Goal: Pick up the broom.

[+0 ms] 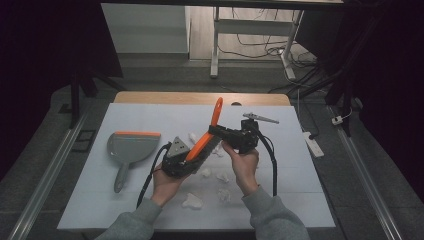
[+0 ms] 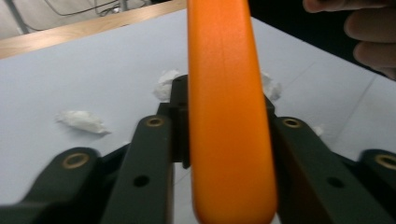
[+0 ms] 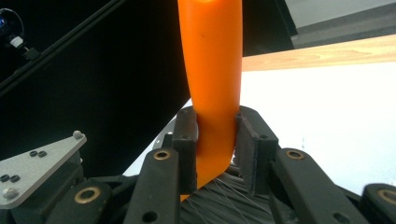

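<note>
An orange-handled brush (image 1: 209, 131) hangs tilted above the white table (image 1: 150, 120), its loop end up and away from me. My left gripper (image 1: 190, 157) is shut on its lower part; in the left gripper view (image 2: 223, 105) the orange handle (image 2: 229, 140) sits tight between the jaws. My right gripper (image 1: 214, 131) is shut on the brush higher up; in the right gripper view (image 3: 217, 126) both pads press the orange handle (image 3: 212, 70), with black bristles (image 3: 219, 196) just below. A grey dustpan (image 1: 131, 146) with an orange lip lies to the left.
Several white paper wads lie on the table, among them one wad (image 1: 192, 201) near the front, another wad (image 1: 223, 194) beside it and a wad (image 2: 81, 120) in the left gripper view. A wooden table edge (image 1: 200, 97) runs along the back. A white power strip (image 1: 312, 142) lies off the table's right side.
</note>
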The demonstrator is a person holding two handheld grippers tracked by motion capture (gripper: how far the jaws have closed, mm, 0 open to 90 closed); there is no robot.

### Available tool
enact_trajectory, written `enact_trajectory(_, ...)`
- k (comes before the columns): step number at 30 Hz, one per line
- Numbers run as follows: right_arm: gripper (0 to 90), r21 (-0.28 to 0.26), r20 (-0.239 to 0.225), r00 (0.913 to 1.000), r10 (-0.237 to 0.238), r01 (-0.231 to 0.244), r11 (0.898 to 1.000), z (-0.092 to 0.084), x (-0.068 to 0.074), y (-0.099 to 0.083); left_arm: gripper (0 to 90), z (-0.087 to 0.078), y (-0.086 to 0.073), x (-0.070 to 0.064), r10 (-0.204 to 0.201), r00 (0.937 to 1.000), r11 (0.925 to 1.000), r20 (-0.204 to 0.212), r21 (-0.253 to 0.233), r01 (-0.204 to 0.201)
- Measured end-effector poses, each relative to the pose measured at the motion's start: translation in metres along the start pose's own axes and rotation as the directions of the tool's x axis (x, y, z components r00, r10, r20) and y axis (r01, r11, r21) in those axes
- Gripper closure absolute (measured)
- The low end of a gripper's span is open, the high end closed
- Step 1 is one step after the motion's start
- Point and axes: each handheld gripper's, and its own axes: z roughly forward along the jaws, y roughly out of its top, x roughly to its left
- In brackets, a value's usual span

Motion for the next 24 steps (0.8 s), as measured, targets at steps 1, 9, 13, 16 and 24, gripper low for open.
enact_trajectory(1,70.6,-0.002,0.002,1.0000,0.001,-0.001,1.000,0.000,0.000,-0.001,72.1,0.001,0.000,0.003,-0.010,0.9999,0.9998,0.013,0.015,0.010)
enact_trajectory(9,70.6,-0.007,0.001,1.0000,-0.002,0.002,1.000,0.003,0.001,-0.005,76.3,-0.001,-0.001,0.009,-0.002,1.0000,0.9992,0.005,0.040,0.002)
enact_trajectory(13,70.5,-0.009,-0.012,0.9999,-0.001,0.000,1.000,0.003,0.001,-0.005,76.7,-0.004,0.000,0.011,0.004,0.9999,0.9993,0.012,0.037,-0.005)
enact_trajectory(16,70.4,-0.009,-0.021,0.9998,-0.002,0.002,1.000,0.003,0.002,-0.005,76.8,-0.007,0.001,0.013,0.016,0.9997,0.9992,0.018,0.037,-0.017)
enact_trajectory(24,55.9,0.013,0.021,0.9954,-0.093,0.093,0.996,0.000,0.007,0.001,77.0,-0.011,0.001,0.021,0.011,0.9999,0.9982,0.012,0.060,-0.012)
